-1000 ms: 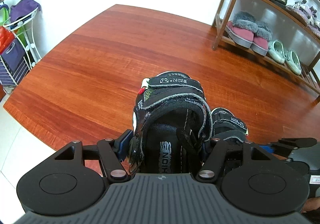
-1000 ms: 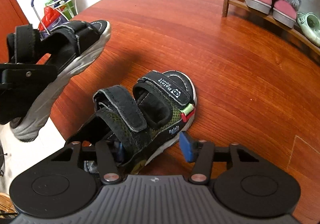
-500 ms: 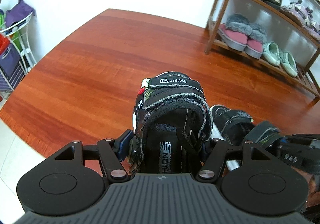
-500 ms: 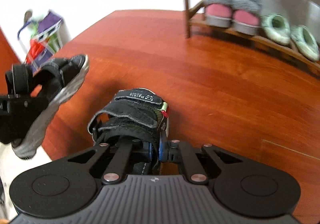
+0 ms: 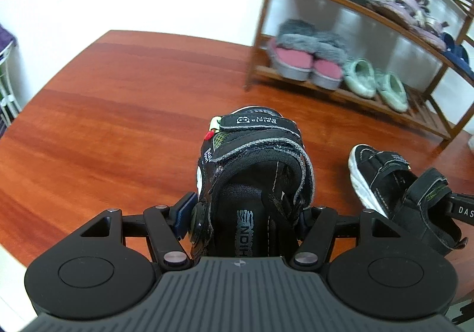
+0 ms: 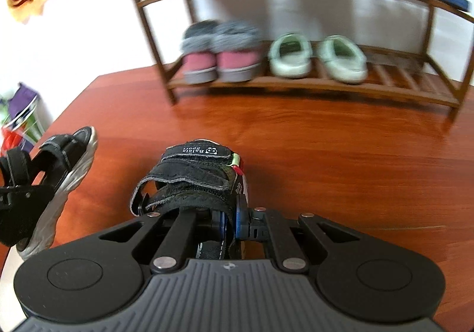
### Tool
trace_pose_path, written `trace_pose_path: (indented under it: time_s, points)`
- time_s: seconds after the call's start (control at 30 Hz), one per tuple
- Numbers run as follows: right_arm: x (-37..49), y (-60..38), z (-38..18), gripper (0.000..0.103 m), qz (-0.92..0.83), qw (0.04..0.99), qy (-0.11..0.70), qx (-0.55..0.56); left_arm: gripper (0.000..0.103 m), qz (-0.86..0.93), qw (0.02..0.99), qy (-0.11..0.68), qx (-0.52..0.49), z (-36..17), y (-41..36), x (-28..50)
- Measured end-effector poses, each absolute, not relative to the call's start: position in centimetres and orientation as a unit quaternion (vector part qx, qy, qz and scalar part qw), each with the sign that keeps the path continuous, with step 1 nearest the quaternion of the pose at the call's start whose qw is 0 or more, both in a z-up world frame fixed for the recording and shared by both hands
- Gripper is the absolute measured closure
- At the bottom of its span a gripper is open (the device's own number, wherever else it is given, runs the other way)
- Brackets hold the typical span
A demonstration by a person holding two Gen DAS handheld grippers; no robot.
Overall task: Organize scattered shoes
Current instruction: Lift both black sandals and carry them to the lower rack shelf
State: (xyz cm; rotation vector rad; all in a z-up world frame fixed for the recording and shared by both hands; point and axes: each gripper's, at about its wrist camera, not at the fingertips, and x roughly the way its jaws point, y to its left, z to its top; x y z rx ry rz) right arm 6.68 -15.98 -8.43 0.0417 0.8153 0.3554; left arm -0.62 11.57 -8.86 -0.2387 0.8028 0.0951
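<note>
Left wrist view: left gripper (image 5: 246,210) is clamped on a black sandal (image 5: 254,172) across its heel end, jaws wide with the shoe filling the gap between them. Toe points to 12 o'clock. Black velcro straps, grey stitched edges, white logo patch on the top strap, a red tab and a pale green one at the 11 o'clock corner, white sole rim just visible at the toe. Sandal is off the reddish wood floor (image 5: 118,112). At 3 o'clock the second sandal (image 5: 394,183) shows, toe toward 10 o'clock, white sole edge, carried by the other tool. Shoe rack (image 5: 349,92) at 1 o'clock: pink fur-cuffed slippers (image 5: 305,59) and mint clogs (image 5: 373,83) on the bottom shelf, dark shoes above.

Right wrist view: right gripper (image 6: 231,222) has its jaws nearly together, pinching a thin edge of the second sandal (image 6: 195,180) at its right side. Toe to 12 o'clock, same black straps and logo strap, red and green tabs at 1 o'clock. It is lifted off the floor. The first sandal (image 6: 56,180) sits at 9 o'clock, grey-white sole facing the camera. Rack straight ahead at 12 o'clock, blurred.
</note>
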Motion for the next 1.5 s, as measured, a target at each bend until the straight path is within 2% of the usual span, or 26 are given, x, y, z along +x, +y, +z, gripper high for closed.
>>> trace_pose_path:
  time_s: [0.67,1.1,1.5]
  points:
    - [12.5,-35.7,-8.3,0.095,0.113,0.918,0.379,0.034,0.038,0.013,0.919,0.378,-0.115,-6.6,-4.8,7.5]
    - [15.2,-42.8,-8.9,0.095,0.105,0.921,0.374,0.038,0.038,0.012,0.917,0.380,-0.122,-6.8,-12.3,10.5]
    - [20.3,-46.7,-8.8,0.095,0.098,0.930,0.353,0.038,0.038,0.029,0.919,0.370,-0.133,-5.6,-16.4,9.9]
